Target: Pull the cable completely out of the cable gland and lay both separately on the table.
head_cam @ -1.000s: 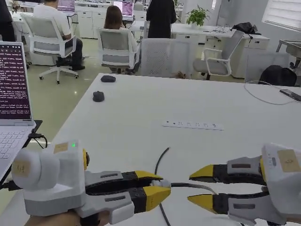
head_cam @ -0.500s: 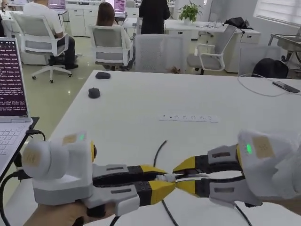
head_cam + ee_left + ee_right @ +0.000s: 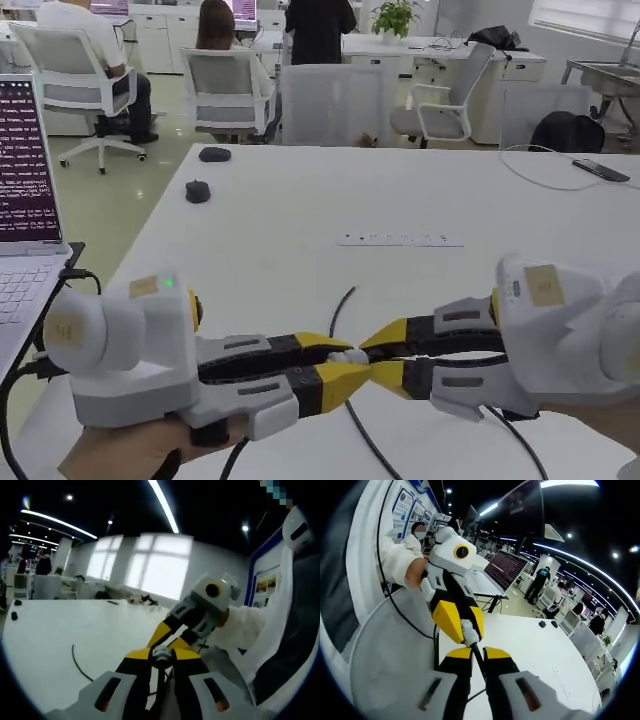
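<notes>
- Since a second ago, the white-bodied, yellow-tipped right gripper [image 3: 472,655] has swung in from well apart with its jaws wide. Its tips now sit nose to nose with the matching left gripper [image 3: 161,656].
- Its jaws have pinched down and look closed on the thin black cable [image 3: 336,318], just beside the small white plastic cable gland [image 3: 468,630].
- The left gripper hasn't budged: it's still clamped tight on the cable gland, holding it up off the white table [image 3: 300,200].
- One stretch of cable curls away on the table beyond the tips. Another drops off below the grippers toward the near edge, and I can't tell where it ends.
- What that means, imo: each part now has its own grip, so the setup for the pull is done. The cable is still threaded through the cable gland though, so nothing's separated yet.
- Next move would be drawing the hands apart along the cable's line.
- The grip is right up against the gland, so I'd guess one pull won't clear the whole length. A regrip might be needed, and that thin jacket could slip.
</notes>
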`<state>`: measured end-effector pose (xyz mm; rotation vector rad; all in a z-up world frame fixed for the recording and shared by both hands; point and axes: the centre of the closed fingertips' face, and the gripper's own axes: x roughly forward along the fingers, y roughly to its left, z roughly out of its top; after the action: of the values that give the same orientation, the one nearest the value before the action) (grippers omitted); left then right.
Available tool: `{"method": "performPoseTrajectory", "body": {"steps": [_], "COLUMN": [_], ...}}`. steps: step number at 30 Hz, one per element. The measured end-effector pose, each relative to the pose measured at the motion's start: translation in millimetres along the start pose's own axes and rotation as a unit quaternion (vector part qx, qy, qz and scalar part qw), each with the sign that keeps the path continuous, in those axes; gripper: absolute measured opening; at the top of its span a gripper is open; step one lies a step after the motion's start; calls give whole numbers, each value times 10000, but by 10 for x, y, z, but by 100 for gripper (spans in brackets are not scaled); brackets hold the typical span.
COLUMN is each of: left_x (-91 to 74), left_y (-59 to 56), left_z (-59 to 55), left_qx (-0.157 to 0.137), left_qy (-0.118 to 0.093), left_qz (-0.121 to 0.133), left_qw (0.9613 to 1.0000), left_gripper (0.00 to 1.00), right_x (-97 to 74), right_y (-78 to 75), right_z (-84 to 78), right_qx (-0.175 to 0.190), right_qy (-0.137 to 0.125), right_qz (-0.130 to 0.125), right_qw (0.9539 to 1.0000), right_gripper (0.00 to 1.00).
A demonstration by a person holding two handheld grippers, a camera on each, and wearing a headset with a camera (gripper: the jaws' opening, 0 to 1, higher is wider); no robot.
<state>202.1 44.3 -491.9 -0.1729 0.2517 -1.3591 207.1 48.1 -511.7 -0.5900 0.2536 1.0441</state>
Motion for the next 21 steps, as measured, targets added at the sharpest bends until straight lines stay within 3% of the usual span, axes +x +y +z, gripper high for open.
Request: {"method": "performPoseTrajectory", "body": {"steps": [6,8,11,17,21], "left_x": [132,160,186,180,198], "left_y": [-81,-57,-26,71,163], "left_z": [-16,-31,-42,-23,7], "left_qx": [116,280,214,187,-10], "left_qy": [20,18,10,16,-161], "left_qz": [-227,-207,-197,-98,-14], "left_qw": [9997,9994,9996,9998,9999], "left_gripper": [19,17,17,16,16], "right_x": [-65,-78,-85,-92,-125], "right_y": [-24,-43,-81,-176,-277], "right_z": [-107,-138,-153,-245,-358], "right_qx": [305,393,762,604,704], "right_qy": [57,-23,-241,-191,-164], "right_qz": [-54,-63,-41,-114,-183], "right_qw": [9995,9992,9968,9979,9972], "right_gripper": [7,7,7,6,5]}}
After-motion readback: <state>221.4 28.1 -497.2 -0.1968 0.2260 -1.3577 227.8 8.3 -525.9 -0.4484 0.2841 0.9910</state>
